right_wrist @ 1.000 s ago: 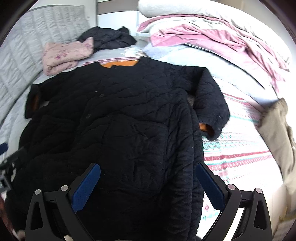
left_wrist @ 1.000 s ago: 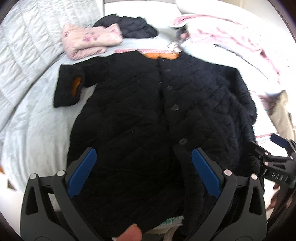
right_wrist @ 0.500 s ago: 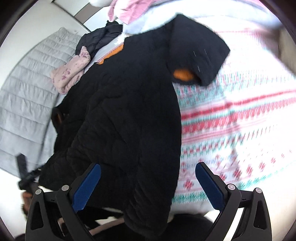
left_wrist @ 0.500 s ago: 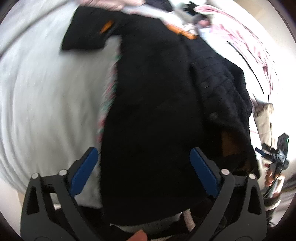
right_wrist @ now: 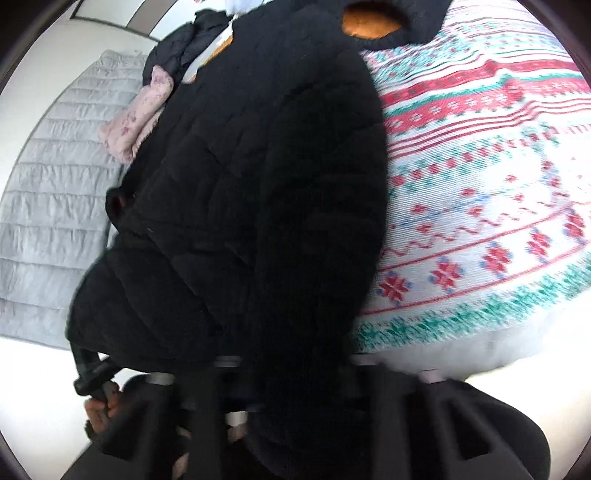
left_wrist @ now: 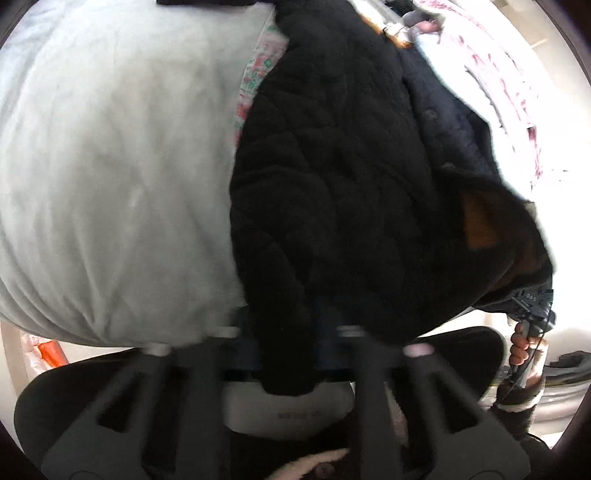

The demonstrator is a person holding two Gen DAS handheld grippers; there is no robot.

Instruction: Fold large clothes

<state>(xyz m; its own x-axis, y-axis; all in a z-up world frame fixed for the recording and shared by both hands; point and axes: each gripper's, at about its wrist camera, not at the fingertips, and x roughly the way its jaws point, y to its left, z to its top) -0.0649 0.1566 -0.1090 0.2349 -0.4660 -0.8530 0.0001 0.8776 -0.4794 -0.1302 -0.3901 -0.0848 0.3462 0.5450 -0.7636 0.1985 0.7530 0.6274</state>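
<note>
A black quilted coat [left_wrist: 351,184] with orange lining lies on the bed, its hem hanging over the near edge. My left gripper [left_wrist: 288,347] is closing tight on the hem's left corner, with fabric pinched between its blurred fingers. In the right wrist view the same coat [right_wrist: 240,203] fills the middle, and my right gripper [right_wrist: 295,373] is closing on the hem's right corner in the same way. An orange-lined cuff [right_wrist: 369,22] shows at the top. Each view catches the other gripper at the coat's far corner, held by a hand [left_wrist: 521,347].
A pale quilt [left_wrist: 110,166] covers the bed left of the coat, and a red-and-green patterned blanket [right_wrist: 480,184] lies to its right. A folded pink garment [right_wrist: 136,122] and a dark jacket [right_wrist: 181,48] sit near the collar. A grey quilted panel [right_wrist: 48,203] stands beyond.
Both grippers dropped down to the coat's hem at the bed edge and went from wide open to shut on the fabric. The views tilted downward.
</note>
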